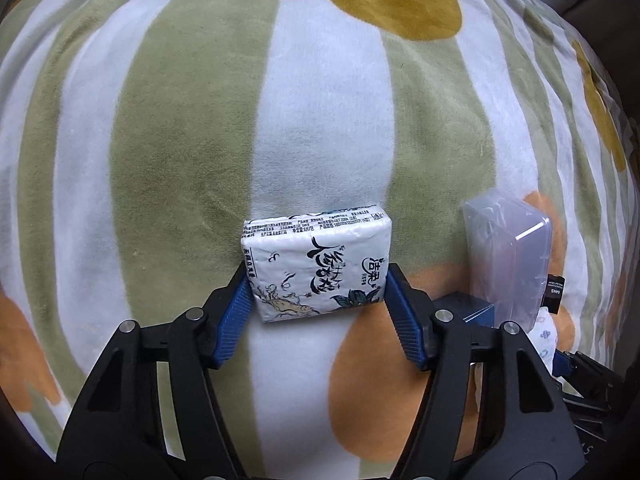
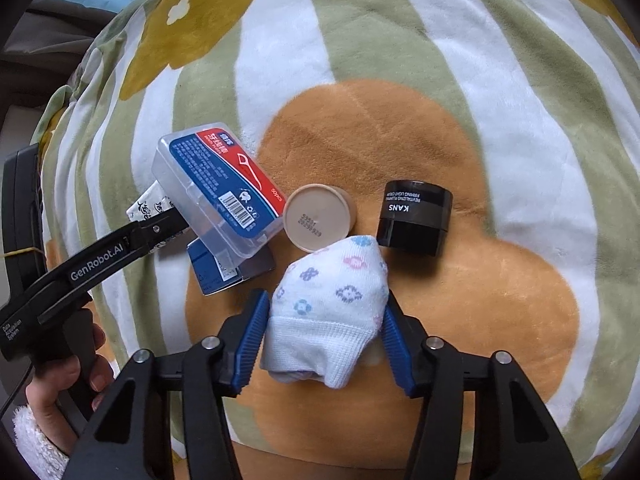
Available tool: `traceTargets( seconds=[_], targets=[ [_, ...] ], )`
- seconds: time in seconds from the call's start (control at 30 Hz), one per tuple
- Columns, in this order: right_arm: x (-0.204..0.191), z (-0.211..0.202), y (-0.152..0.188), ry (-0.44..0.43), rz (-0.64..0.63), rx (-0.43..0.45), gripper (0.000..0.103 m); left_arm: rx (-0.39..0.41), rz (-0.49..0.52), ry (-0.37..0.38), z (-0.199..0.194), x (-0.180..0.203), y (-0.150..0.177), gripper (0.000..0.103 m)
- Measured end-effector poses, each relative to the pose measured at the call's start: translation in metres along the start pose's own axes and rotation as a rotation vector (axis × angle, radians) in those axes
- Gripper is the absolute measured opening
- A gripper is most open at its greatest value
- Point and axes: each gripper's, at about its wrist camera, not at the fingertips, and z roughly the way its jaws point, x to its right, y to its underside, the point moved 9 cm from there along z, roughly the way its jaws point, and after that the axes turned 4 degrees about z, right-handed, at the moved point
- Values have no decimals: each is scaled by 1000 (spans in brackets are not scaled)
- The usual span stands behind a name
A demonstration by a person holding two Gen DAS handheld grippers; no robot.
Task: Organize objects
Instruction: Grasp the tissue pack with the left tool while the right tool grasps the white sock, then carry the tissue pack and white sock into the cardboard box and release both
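My left gripper (image 1: 318, 286) is shut on a white tissue pack (image 1: 316, 262) with black lettering, its blue pads pressed on both sides, over the striped blanket (image 1: 180, 140). My right gripper (image 2: 324, 316) is shut on a rolled white sock (image 2: 328, 304) with small coloured patterns. Just beyond the sock lie a tan round lid (image 2: 318, 216) and a black KANS jar (image 2: 416, 218). A clear floss-pick box (image 2: 218, 186) with a red and blue label leans on a blue carton (image 2: 224, 266) at the left. The left gripper's body (image 2: 92, 264) shows beside it.
The striped green, white and orange blanket (image 2: 440, 80) covers a soft surface. In the left wrist view the clear box (image 1: 508, 256) stands to the right of the tissue pack, with the black jar (image 1: 554, 288) behind it. A dark edge (image 2: 24, 52) lies beyond the blanket.
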Motion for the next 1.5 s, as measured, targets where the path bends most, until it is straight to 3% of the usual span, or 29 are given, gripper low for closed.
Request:
traceTargets(
  seconds=[0.4, 0.67, 0.8, 1.03, 1.5],
  targets=[
    [10, -22, 0, -23, 19, 29, 47, 15, 17, 12, -20, 2, 8, 59],
    [10, -50, 4, -33, 14, 61, 47, 52, 27, 22, -59, 3, 15, 59],
    [-10, -66, 21, -50, 30, 75, 47, 80, 44, 24, -82, 10, 19, 59],
    [-36, -95, 14, -73, 26, 127, 47, 127, 79, 67, -139, 10, 51, 59],
    [-57, -175, 61, -86, -101, 206, 47, 216, 120, 75, -236, 26, 129, 59]
  ],
)
